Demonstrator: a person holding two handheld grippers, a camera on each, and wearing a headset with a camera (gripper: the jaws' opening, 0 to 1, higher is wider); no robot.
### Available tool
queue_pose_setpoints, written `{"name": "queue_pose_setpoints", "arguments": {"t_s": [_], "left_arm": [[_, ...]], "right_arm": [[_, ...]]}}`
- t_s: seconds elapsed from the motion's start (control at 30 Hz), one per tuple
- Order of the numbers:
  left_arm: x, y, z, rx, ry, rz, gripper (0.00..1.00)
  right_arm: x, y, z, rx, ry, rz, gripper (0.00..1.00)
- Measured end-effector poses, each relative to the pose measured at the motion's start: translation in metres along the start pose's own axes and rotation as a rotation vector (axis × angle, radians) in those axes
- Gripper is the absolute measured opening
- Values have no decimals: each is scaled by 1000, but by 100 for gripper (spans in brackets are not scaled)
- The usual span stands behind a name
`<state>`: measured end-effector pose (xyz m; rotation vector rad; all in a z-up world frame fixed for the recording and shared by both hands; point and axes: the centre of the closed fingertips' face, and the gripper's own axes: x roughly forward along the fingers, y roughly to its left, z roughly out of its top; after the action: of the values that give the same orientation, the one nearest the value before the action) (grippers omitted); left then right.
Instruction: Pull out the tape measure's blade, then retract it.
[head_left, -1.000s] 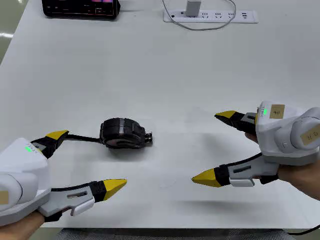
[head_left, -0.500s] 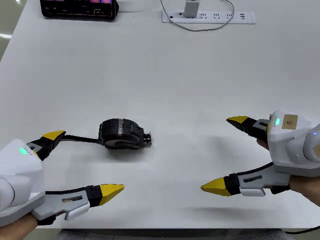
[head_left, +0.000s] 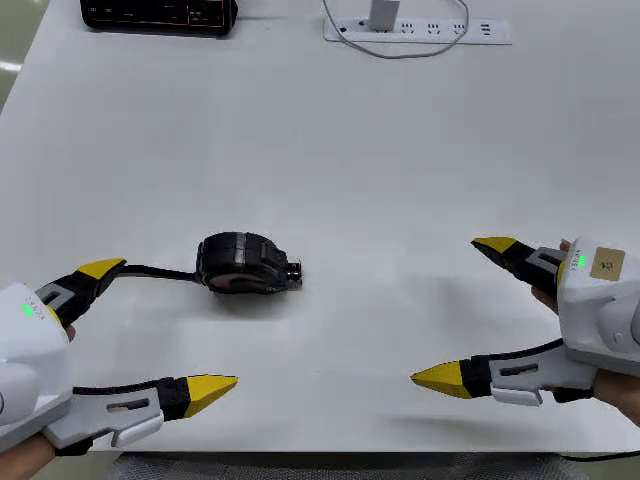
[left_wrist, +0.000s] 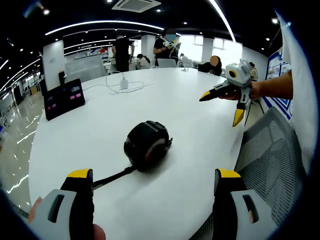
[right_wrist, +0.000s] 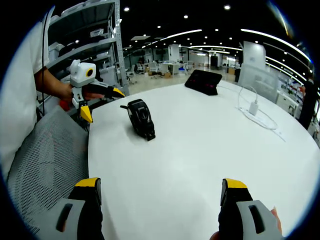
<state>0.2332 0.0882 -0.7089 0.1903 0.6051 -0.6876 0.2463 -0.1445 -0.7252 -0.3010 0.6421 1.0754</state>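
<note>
- The left gripper (head_left: 155, 327) hovers over the near-left part of the white table (head_left: 330, 150). Its yellow-tipped jaws are spread wide with nothing between them, and a green light glows on its white body.
- At the table's far-left edge lies a black tablet (head_left: 160, 12). Its screen shows coloured tiles too small to read.
- A black strap (head_left: 160, 272) runs along the table from the tape measure toward the left gripper's farther jaw tip. Whether it touches that tip cannot be told.
- The black tape measure (head_left: 243, 264) lies on its side, left of the table's centre, just ahead of the left gripper and well apart from the right one. Its blade is wound in, with the hook against the case mouth on the end facing right. No brand or writing on the case can be read.
- Further right along the far edge is a white power strip (head_left: 415, 30) with a white charger (head_left: 383, 14) plugged in. A white cable (head_left: 400, 54) loops in front of it.
- The right gripper (head_left: 467, 311) hovers over the near-right part of the table, jaws wide apart and empty. Its body carries a green light and a tan sticker (head_left: 607, 263) whose mark is too small to read.
- In the left gripper view, a grey mesh chair (left_wrist: 270, 145) stands just beside the table edge.
</note>
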Motion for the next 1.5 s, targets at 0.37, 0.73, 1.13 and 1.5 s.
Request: {"name": "queue_pose_setpoints", "arguments": {"t_s": [0.37, 0.73, 1.13, 1.5], "left_arm": [[-7, 4, -2, 0, -22, 11, 99], [-7, 2, -8, 0, -8, -7, 99], [-8, 3, -9, -3, -6, -13, 99], [-10, 2, -11, 1, 4, -15, 99]], "right_arm": [[-7, -2, -7, 30, -21, -30, 99], [-7, 2, -13, 46, -20, -30, 99], [-7, 5, -13, 46, -16, -19, 97], [-6, 8, -13, 52, -16, -7, 97]]}}
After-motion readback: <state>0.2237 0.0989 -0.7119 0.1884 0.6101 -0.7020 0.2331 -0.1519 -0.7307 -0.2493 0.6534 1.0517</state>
